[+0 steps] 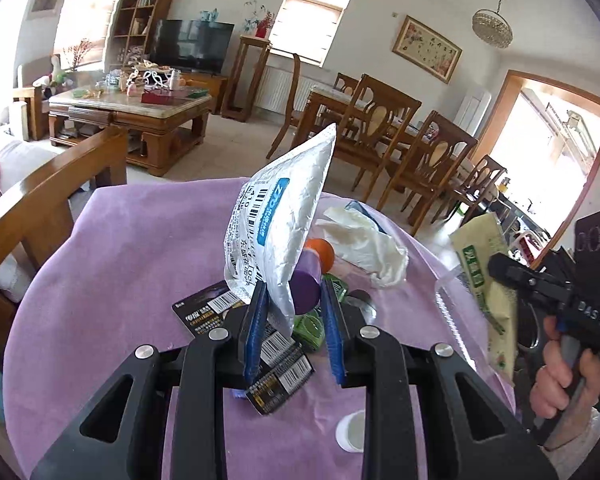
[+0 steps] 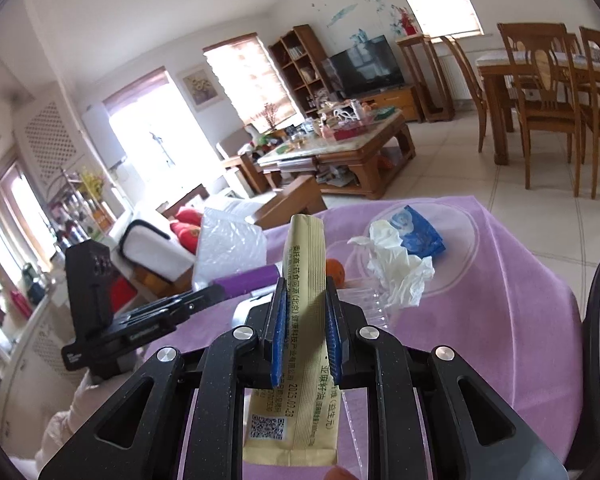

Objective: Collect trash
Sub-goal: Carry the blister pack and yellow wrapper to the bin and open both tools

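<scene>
Trash: one white pouch gripped in left tool, one yellow sachet gripped in right tool.

Your crinkled white courier bag hid most of the purple cylinder; the pale yellow sachet covered half the small orange ball.

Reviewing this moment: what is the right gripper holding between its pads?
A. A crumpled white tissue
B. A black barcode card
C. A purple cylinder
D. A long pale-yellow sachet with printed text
D: in the right wrist view the right gripper has its blue pads pressed on the upright pale-yellow sachet, while the crumpled white tissue lies untouched on the purple cloth.
</scene>
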`<action>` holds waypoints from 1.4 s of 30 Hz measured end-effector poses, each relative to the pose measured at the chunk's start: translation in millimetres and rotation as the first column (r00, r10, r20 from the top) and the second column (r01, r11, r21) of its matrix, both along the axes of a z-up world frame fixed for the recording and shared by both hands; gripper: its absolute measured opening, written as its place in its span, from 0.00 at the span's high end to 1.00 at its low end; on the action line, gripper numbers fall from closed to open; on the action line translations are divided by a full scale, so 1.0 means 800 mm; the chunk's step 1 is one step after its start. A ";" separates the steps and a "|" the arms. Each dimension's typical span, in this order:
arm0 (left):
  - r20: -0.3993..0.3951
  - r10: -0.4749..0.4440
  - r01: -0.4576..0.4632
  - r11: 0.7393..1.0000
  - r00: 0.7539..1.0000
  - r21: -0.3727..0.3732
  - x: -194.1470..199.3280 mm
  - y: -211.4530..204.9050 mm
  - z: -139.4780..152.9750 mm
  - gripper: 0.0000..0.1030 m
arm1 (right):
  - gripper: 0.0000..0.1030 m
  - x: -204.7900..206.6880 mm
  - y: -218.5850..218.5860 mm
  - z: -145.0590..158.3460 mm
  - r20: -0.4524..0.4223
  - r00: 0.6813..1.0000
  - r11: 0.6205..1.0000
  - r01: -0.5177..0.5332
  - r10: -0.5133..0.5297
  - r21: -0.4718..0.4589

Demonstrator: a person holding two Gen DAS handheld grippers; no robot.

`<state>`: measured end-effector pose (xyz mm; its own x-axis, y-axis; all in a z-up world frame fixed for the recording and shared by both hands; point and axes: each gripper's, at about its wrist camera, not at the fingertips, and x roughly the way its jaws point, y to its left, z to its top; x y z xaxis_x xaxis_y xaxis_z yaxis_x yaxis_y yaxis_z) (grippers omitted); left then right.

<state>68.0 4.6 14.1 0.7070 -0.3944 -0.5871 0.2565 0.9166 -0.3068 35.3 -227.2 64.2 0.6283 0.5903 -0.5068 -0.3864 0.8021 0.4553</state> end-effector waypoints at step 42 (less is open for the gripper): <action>-0.085 0.297 -0.280 0.945 0.951 0.170 0.024 0.081 -0.050 0.41 | 0.82 -0.052 0.081 -0.031 -0.067 0.988 0.977 -0.151 0.142 -0.154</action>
